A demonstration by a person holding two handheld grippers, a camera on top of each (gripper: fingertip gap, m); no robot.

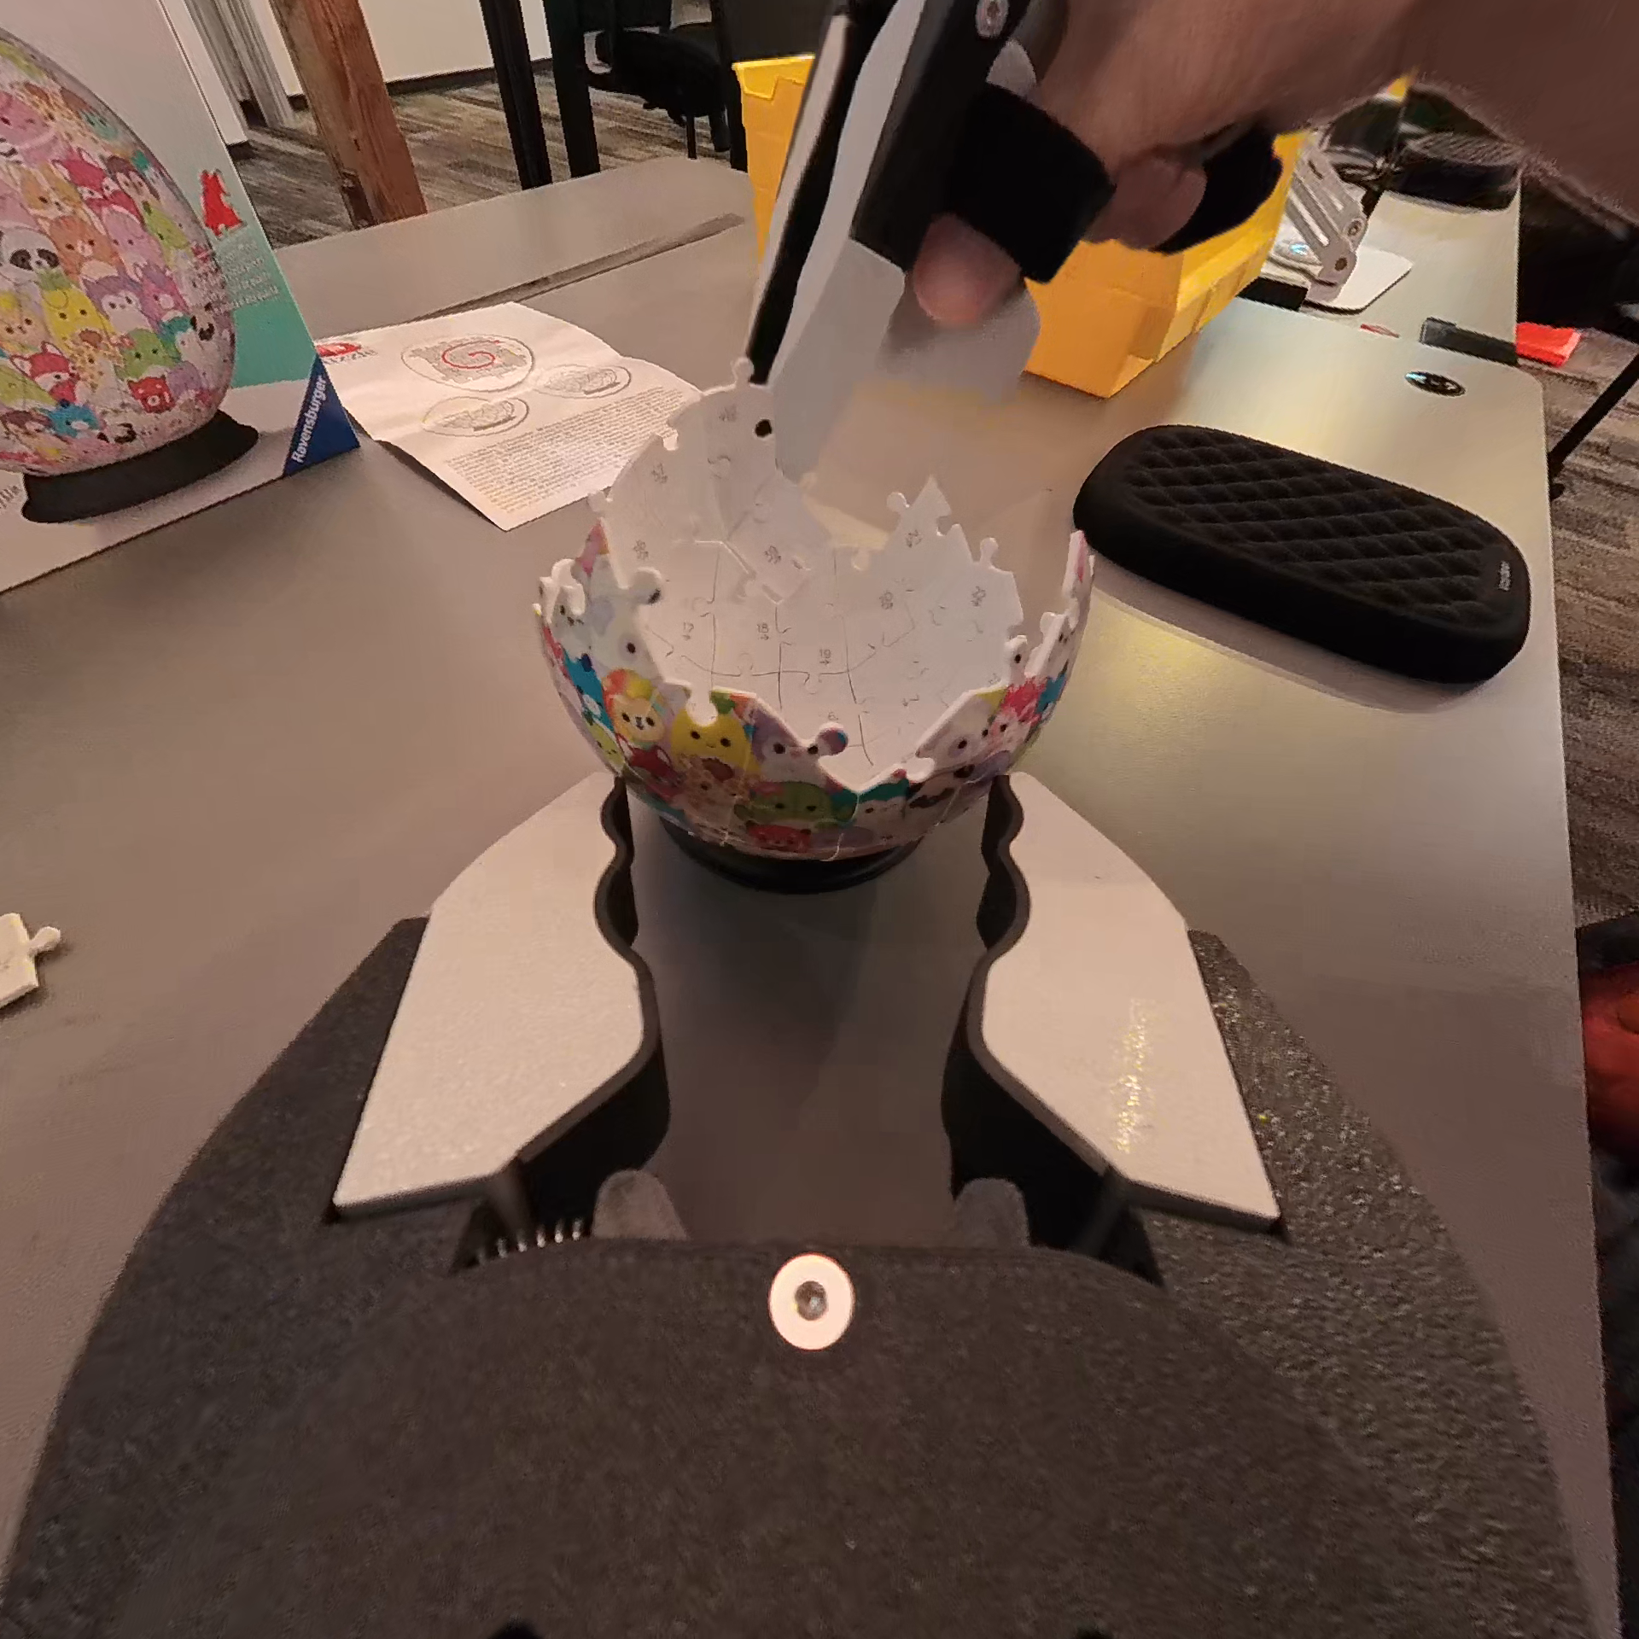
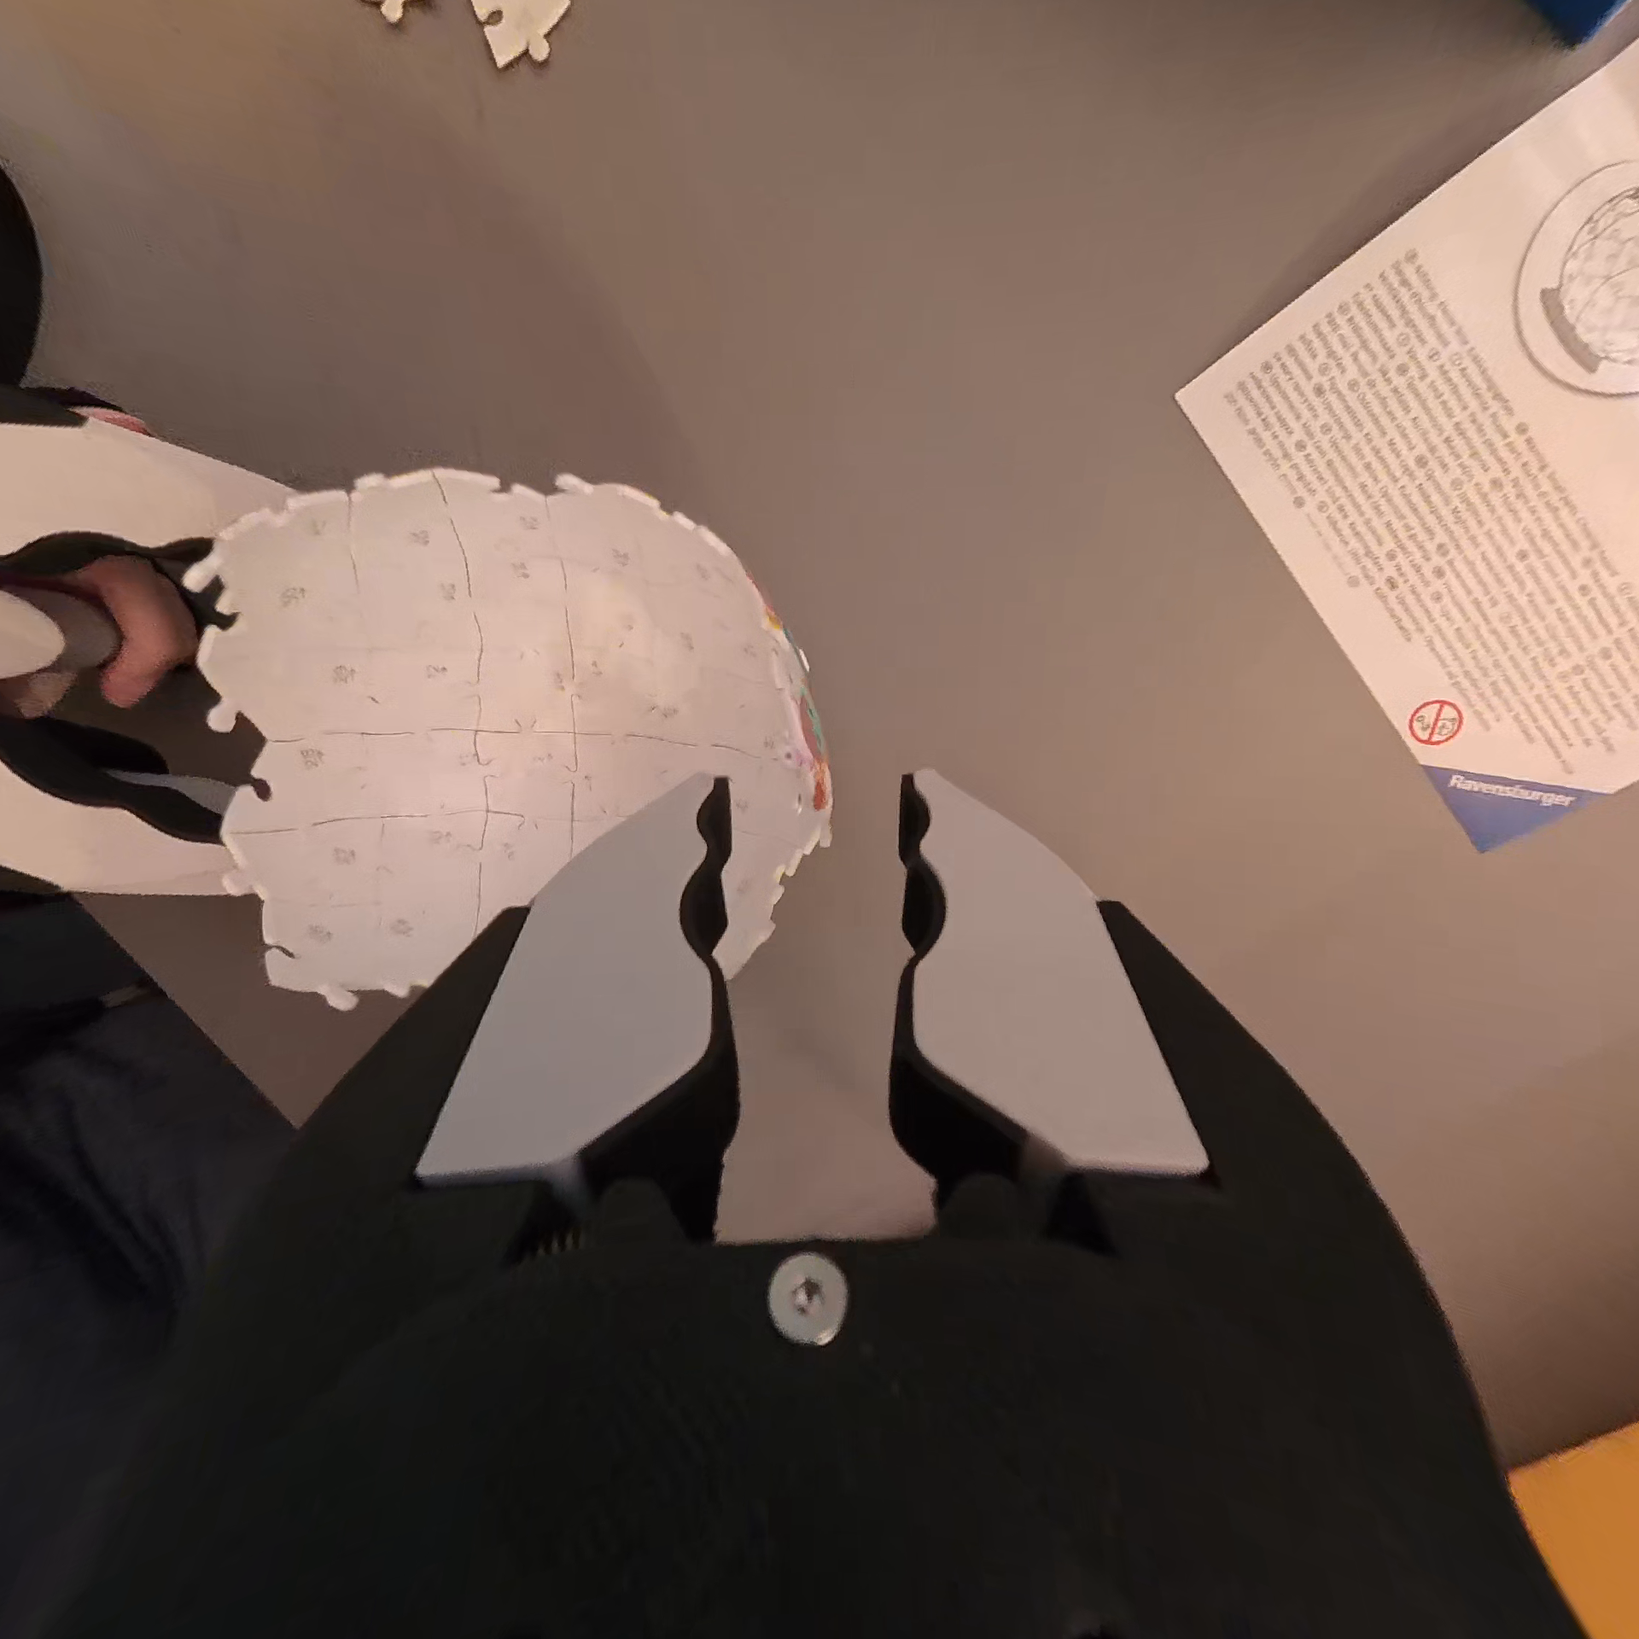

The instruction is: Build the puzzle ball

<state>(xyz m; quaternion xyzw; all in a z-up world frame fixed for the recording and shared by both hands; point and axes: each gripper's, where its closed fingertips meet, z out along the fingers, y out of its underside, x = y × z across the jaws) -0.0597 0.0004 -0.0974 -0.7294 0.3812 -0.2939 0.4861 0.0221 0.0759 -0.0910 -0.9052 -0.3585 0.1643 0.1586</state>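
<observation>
The half-built puzzle ball sits on its black stand on the table, just ahead of the left claw, which is spread and empty, while the right claw, also spread and empty, hangs over its far rim.

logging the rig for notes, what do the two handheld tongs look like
Both match: the left tongs and right tongs have a rough black body, a silver screw at its centre, and two flat white-faced fingers with wavy black inner pads. Black straps loop over the hand.
</observation>
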